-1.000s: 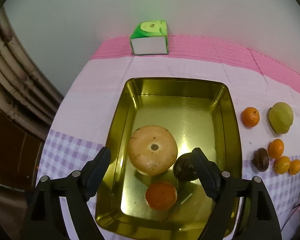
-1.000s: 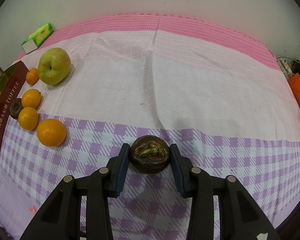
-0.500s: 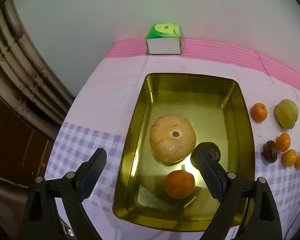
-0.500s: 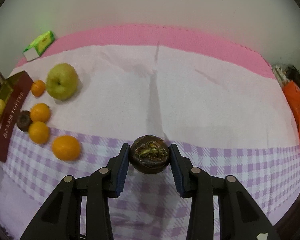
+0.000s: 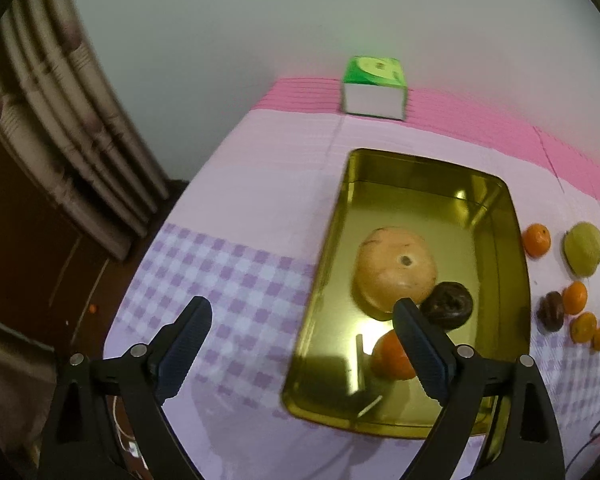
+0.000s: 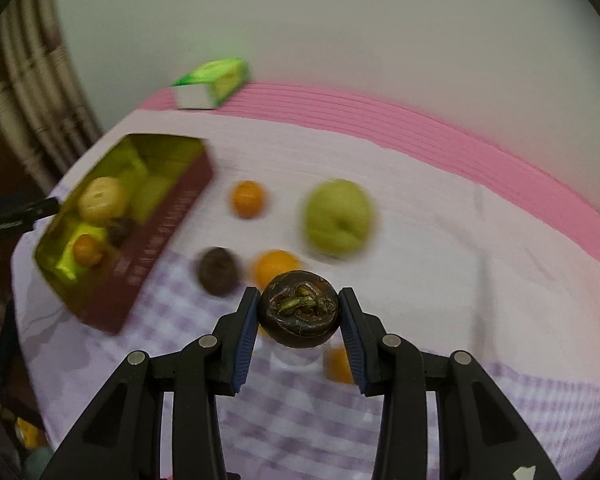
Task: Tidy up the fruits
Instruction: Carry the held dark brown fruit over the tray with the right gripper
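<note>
My right gripper [image 6: 299,314] is shut on a dark mangosteen [image 6: 298,310] and holds it above the table. A gold tin tray [image 5: 518,252] holds a large tan fruit [image 5: 396,266], a mangosteen [image 5: 448,304] and an orange [image 5: 392,358]; the tray also shows in the right wrist view [image 6: 156,220]. My left gripper [image 5: 300,346] is open and empty, above the tray's near left side. Loose on the cloth lie a green pear [image 6: 338,216], oranges [image 6: 249,199] [image 6: 274,266] and another mangosteen [image 6: 218,271].
A green tissue box [image 5: 374,86] stands at the table's back edge by the wall. A curtain [image 5: 60,120] and dark floor lie past the table's left edge. The loose fruits also show right of the tray in the left wrist view [image 5: 584,246].
My right gripper has lifted and swung left with the mangosteen, bringing the tray into its view. My left gripper has pulled back and to the left of the tray.
</note>
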Motion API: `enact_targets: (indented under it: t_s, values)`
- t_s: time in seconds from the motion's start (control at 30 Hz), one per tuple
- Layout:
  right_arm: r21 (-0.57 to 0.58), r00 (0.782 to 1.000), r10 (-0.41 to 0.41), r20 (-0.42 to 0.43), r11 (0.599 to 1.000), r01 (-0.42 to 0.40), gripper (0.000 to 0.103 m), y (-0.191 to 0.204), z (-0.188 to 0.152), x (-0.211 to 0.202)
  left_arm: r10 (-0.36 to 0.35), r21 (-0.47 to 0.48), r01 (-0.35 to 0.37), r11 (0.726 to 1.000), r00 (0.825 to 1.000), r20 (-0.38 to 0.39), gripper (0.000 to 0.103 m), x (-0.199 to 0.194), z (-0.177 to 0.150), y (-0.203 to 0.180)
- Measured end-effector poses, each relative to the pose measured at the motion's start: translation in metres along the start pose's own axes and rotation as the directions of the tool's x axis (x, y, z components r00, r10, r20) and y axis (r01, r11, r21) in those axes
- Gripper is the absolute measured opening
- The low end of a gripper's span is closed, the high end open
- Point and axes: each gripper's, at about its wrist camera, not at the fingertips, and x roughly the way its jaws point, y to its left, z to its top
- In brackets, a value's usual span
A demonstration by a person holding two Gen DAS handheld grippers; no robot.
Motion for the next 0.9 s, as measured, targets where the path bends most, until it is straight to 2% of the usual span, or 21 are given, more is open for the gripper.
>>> enact_targets:
  t_s: [0.2,0.43,0.67,0.9]
  values:
    - [-0.098,0.994,0.107,0.002,0.990,-0.106,0.037,0.067,0.019,0.012,0.030,-0.085,-0.030,0.996,1.000,-0.001,0.092,-0.007,-0.010,0.028]
    - [-0.207,0.984,0.179,-0.024,0.961,-0.180,0.037,0.131,0.033,0.031,0.032,-0.162,-0.033,0.986,0.999,-0.011,0.092,-0.011,-0.013,0.049]
    - [-0.274,0.980,0.182,-0.078,0.941,-0.196,0.037,0.168,0.036,0.056,0.022,-0.232,-0.034,0.972,0.998,-0.053,0.092,-0.001,-0.015,0.066]
    - [-0.308,0.980,0.164,-0.110,0.932,-0.191,0.037,0.184,0.036,0.073,0.022,-0.238,-0.038,0.971,0.997,-0.068,0.092,0.003,-0.015,0.067]
